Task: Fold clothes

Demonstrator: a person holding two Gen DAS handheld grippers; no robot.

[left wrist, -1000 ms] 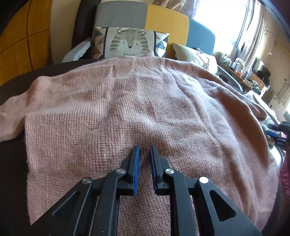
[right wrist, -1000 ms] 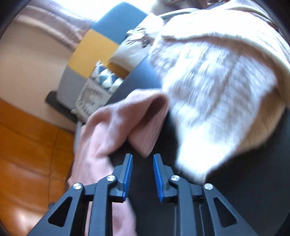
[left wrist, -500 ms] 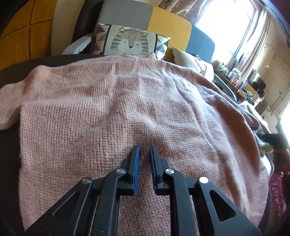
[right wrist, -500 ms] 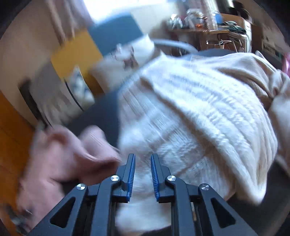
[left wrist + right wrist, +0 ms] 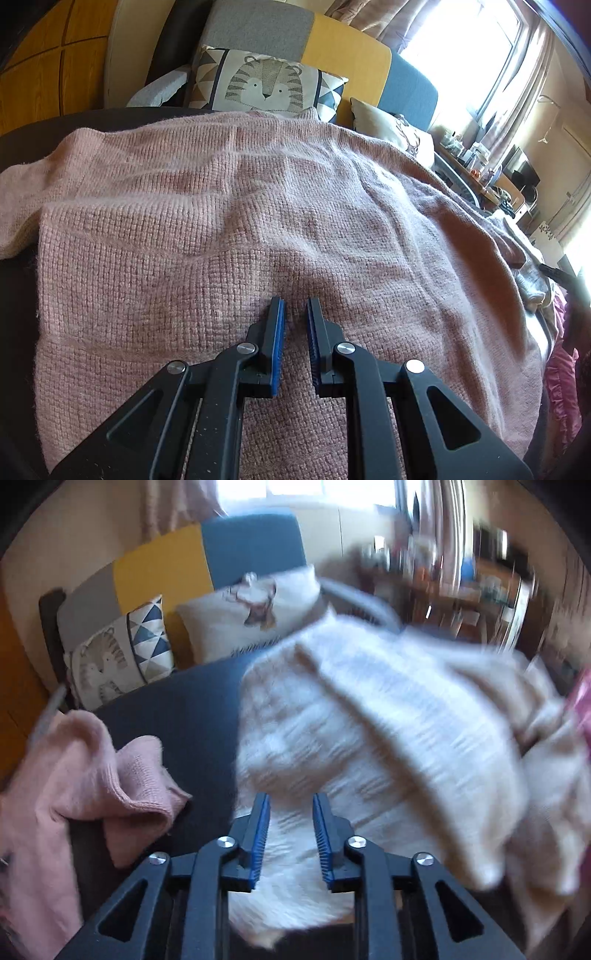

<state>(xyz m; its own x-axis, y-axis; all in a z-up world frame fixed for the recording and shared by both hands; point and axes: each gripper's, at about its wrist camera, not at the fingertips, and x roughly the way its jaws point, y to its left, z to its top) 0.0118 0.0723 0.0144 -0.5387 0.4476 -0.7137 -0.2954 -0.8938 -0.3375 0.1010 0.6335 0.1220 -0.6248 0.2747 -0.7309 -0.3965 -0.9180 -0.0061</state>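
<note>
Left claw [image 5: 295,306] angled down over pink sweater [image 5: 221,229], seemingly pressing, jaws narrow

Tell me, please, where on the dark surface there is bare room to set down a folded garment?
The clearest bare patch of the dark surface lies between the pink sweater's sleeve and the cream knit, running back to the tiger cushion. A narrow strip borders the pink sweater on the left. Elsewhere the garments cover everything.

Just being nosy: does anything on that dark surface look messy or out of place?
Yes. The pink sweater lies spread fairly flat, but its sleeve is crumpled and doubled over at one edge. Beside it, the cream sweater sits in a rumpled heap, not yet folded.
</note>
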